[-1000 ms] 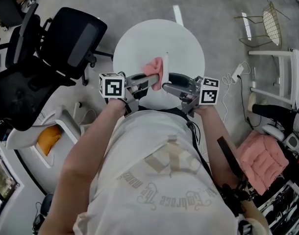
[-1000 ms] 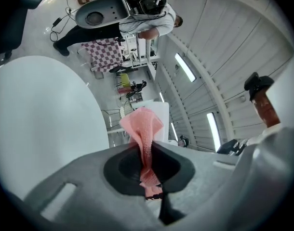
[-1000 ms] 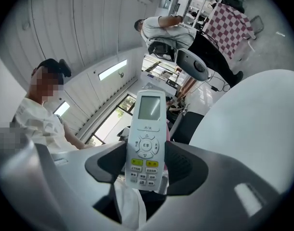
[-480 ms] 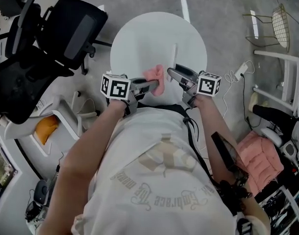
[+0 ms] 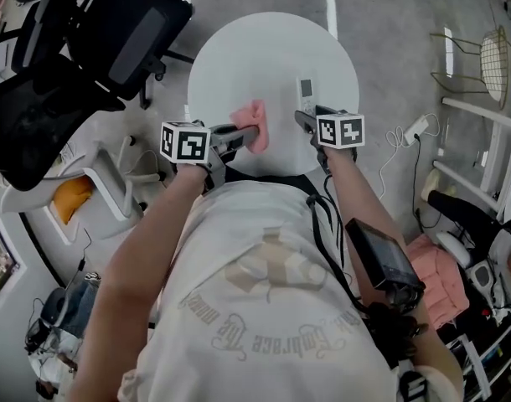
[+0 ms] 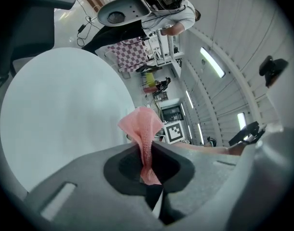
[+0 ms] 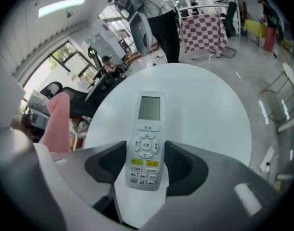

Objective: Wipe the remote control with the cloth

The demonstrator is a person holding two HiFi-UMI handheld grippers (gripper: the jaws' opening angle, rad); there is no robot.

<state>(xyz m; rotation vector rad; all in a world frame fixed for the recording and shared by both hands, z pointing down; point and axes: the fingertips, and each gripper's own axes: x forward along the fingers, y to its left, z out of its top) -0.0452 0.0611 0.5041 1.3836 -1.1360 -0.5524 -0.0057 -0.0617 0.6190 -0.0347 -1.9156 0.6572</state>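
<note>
The right fingers (image 7: pixel 185 166) are clamping the remote control (image 7: pixel 146 143), lying lengthwise straight out from them over the table (image 7: pixel 209 109), while the left fingers (image 6: pixel 181 170) are pinching the cloth (image 6: pixel 143 129) near its left side

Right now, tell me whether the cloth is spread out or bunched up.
Bunched up: the pink cloth is pinched into a narrow twist between the jaws of the left gripper, its free end crumpled.

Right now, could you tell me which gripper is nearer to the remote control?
Right. The right gripper grips the remote control; the left gripper holds the cloth to its left.
</note>
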